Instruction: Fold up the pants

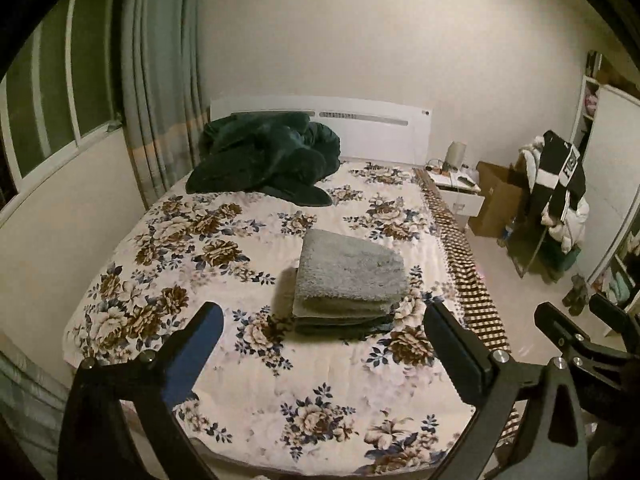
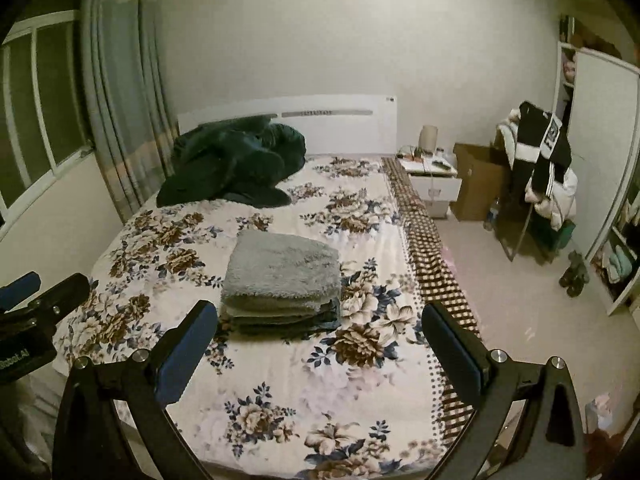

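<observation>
Evidently the folding itself looked finished. The left gripper (image 1: 324, 344) hung above the near part of the bed (image 1: 120, 280), its fingers spread wide apart and holding nothing. Ahead of it, slightly to its right and near its right fingertip, lay the pants (image 1: 352, 280), a fuzzy grey garment stacked in several layers into a compact rectangle on the floral bedspread, with a darker layer showing at the bottom edge. Far ahead of that gripper and to its left, a dark green blanket (image 1: 264, 160) sat heaped against the headboard.

The right gripper (image 2: 320, 336) was also spread open and empty, held just beside the left one and above the same end of the bed. From it the pants (image 2: 280, 276) lay ahead and a little to the left, close to its left fingertip. Beyond the bed's right side stood a nightstand (image 2: 432, 184).

By my judgement, the step in hand was the final check or withdrawal. Any next move would call only for tidying a loose edge or squaring the stack, reaching forward with both grippers open.
</observation>
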A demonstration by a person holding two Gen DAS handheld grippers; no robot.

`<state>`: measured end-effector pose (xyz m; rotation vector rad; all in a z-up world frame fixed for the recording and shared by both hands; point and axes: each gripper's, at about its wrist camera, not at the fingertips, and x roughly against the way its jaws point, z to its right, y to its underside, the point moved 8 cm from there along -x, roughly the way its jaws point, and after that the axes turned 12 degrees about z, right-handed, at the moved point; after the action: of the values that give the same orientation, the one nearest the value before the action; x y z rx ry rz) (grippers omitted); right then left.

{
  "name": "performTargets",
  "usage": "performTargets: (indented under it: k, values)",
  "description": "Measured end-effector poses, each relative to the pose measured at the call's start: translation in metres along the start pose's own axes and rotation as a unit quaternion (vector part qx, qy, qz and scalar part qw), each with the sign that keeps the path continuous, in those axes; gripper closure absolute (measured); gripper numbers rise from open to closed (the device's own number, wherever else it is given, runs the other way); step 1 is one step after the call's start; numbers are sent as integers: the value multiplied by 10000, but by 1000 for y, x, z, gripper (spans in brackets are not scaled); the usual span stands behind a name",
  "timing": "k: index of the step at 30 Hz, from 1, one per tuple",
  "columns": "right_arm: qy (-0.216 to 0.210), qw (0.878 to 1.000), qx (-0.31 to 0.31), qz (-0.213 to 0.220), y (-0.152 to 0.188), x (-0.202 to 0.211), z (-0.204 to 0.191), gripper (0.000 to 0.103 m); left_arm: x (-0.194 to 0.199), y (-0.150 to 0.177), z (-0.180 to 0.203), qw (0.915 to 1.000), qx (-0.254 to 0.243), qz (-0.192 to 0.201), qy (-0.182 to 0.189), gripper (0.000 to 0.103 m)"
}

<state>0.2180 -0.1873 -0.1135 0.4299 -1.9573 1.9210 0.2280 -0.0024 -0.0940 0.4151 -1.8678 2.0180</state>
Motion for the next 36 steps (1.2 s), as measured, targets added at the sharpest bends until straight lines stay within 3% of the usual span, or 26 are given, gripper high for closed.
performTargets:
  k: [7,11,36]
  values:
    - [27,9997,56,219,-18,58,-14,0,34,0,-6,9999,-24,110,31,1]
    - [58,9996,61,254,-22,71,-21,0,45,-2,-7,9997,-124,218,35,1]
    - [-13,9998,-57,163,-22,65,-23,0,61,1,-20,9991,-241,326,-81,1]
